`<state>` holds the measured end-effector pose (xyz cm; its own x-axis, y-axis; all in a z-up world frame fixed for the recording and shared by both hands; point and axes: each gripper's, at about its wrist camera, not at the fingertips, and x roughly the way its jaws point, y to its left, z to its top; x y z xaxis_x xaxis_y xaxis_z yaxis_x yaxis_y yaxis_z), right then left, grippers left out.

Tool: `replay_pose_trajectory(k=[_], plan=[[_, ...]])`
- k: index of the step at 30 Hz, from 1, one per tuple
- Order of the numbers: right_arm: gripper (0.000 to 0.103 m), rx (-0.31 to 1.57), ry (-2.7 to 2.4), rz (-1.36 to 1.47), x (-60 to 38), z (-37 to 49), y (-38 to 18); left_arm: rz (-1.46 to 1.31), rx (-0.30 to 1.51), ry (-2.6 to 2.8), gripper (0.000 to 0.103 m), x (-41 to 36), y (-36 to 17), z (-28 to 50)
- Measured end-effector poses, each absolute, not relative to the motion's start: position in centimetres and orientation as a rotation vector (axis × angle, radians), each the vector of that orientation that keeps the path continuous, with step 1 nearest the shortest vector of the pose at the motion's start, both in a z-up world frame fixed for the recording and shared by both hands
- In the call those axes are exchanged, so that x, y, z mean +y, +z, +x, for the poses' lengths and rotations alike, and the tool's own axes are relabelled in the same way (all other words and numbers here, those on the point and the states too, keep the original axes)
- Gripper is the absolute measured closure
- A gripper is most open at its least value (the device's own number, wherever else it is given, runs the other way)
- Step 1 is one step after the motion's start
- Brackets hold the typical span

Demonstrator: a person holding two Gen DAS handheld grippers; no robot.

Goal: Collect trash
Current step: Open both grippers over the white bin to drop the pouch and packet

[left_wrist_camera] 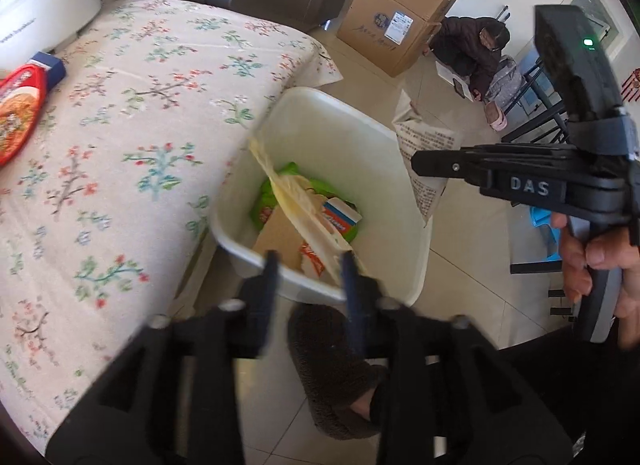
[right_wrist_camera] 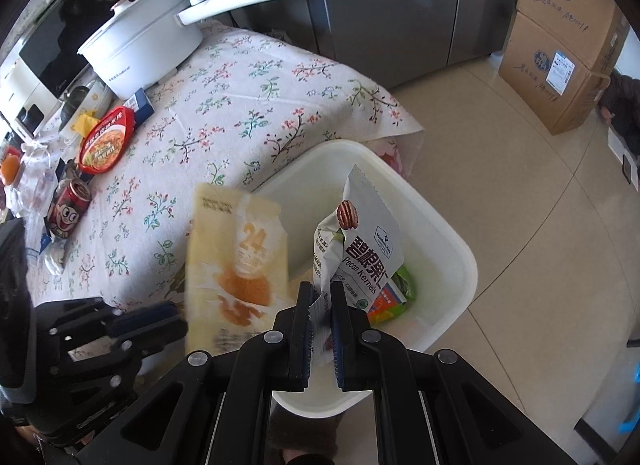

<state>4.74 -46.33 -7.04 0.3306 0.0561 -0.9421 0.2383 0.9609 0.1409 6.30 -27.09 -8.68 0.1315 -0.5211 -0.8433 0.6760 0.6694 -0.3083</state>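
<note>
Right gripper [right_wrist_camera: 321,305] clamps white pecan-kernel foil pouch [right_wrist_camera: 360,241] by bottom edge: light, crinkly, slippery. Left gripper [left_wrist_camera: 310,265] spread wide, empty, above white plastic bin [left_wrist_camera: 360,137].

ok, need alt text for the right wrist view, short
The right tool pinches a white pecan kernels packet above an open white bin that already holds wrappers. Beside it a yellow snack bag is over the bin's edge near the left tool, next to a floral-clothed table.
</note>
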Motion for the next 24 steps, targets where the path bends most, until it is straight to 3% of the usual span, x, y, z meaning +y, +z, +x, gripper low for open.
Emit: replay_pose_trajectory(k=[1,9,19,20,21,23,24], plan=[[0.094,1.241,-0.119,0.265,-46.0,5.0,-7.3,0.165,1.132,-0.864,0.045,-26.5,-8.5,6.3],[0.094,1.302,-0.124,0.201,-44.4,6.7,-9.0,0.235,1.093,-0.743,0.023,-20.5,-7.2,5.2],[0.090,1.353,-0.166,0.199,-44.3,8.3,-11.2,0.308,1.035,-0.578,0.011,-13.3,-4.5,5.2],[0.079,1.352,-0.168,0.198,-44.2,8.4,-11.2,0.316,1.029,-0.559,0.010,-12.6,-4.4,5.4],[0.055,1.352,-0.173,0.199,-44.1,8.5,-11.1,0.324,1.025,-0.538,0.009,-12.0,-4.3,5.6],[0.030,1.327,-0.193,0.202,-43.9,8.5,-10.4,0.335,1.025,-0.498,0.008,-10.7,-4.3,6.3],[0.030,1.315,-0.190,0.203,-43.6,8.6,-9.9,0.336,1.027,-0.479,0.008,-10.1,-4.3,6.6]])
